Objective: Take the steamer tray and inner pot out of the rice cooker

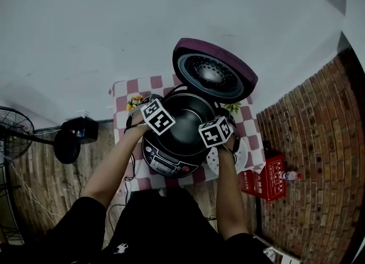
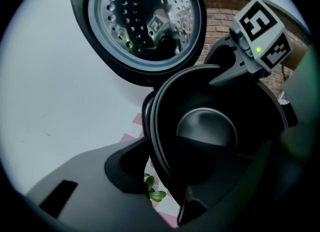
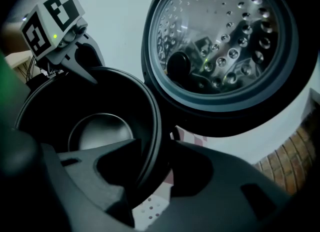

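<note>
**A:** Looking down on the rice cooker [image 1: 171, 157], lid [image 1: 215, 72] tipped wide open behind it. Seeing the inner pot [image 1: 185, 123] anywhere?

**B:** Sitting right there in the cooker's well. Clamped at the cooker's left side by the left gripper [image 2: 165, 188], with one jaw inside the lip, the other outside, and both pressing.

**A:** And over on the cooker's right side?

**B:** Straddled by the right gripper [image 3: 155, 161], but not pinched. Inner jaw up against the lip, outer jaw a sliver off, with checked cloth [image 1: 252, 134] peeping through the gap.

**A:** Spotted the steamer tray [image 1: 242, 159]?

**B:** Out already. Lying flat just right of the cooker's base on that cloth, white and full of holes.
</note>
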The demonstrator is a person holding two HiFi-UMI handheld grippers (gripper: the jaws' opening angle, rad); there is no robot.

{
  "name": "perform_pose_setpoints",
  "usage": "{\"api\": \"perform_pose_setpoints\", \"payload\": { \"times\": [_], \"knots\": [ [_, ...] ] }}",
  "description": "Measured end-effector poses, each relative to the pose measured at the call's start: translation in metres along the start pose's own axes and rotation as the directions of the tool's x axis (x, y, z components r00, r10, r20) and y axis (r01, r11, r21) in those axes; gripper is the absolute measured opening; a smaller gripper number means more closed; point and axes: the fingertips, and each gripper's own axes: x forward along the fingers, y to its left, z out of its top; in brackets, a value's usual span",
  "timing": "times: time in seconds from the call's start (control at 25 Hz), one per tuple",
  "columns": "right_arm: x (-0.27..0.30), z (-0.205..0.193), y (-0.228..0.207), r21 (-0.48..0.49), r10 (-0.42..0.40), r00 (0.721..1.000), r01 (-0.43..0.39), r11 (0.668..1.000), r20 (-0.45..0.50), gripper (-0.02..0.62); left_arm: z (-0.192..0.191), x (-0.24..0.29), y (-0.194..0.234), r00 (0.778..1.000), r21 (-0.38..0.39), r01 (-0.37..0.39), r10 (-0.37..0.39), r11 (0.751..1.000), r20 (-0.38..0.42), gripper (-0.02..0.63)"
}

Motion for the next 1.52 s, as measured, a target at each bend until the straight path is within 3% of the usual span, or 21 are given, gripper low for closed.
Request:
{"api": "perform_pose_setpoints", "payload": {
  "times": [0.32,0.6,0.84,1.12,1.2,1.28,1.36,1.52],
  "knots": [
    [-0.018,0.014,0.004,0.018,0.022,0.998,-0.023,1.000,0.056,0.063,0.002,-0.014,-0.005,0.997,-0.080,0.066,-0.063,0.995,0.048,0.069],
    [-0.020,0.010,0.006,0.036,0.047,0.997,-0.049,0.998,0.055,0.068,0.010,-0.024,-0.005,0.985,-0.160,0.140,-0.120,0.977,0.124,0.035],
    [-0.021,0.005,0.007,0.197,0.174,0.979,-0.192,0.961,0.109,0.074,0.015,-0.027,-0.003,0.980,-0.188,0.143,-0.113,0.972,0.162,0.023],
    [-0.022,0.008,0.004,0.292,0.197,0.970,-0.232,0.928,0.146,0.016,0.013,-0.023,-0.005,0.975,-0.207,0.171,-0.135,0.963,0.175,0.031],
    [-0.022,0.012,0.004,0.283,0.191,0.971,-0.226,0.932,0.145,0.013,0.010,-0.025,-0.004,0.972,-0.240,0.193,-0.152,0.951,0.180,0.047],
    [-0.022,0.014,0.004,0.267,0.189,0.972,-0.220,0.938,0.139,0.011,0.006,-0.031,-0.001,0.961,-0.293,0.246,-0.193,0.924,0.197,0.096],
    [-0.022,0.015,0.004,0.269,0.185,0.972,-0.218,0.938,0.142,0.011,0.004,-0.035,0.000,0.944,-0.320,0.313,-0.255,0.894,0.211,0.083],
    [-0.022,0.014,0.002,0.282,0.173,0.974,-0.209,0.936,0.148,0.009,0.000,-0.030,-0.008,0.926,-0.321,0.372,-0.322,0.871,0.198,0.069]
  ]
}}
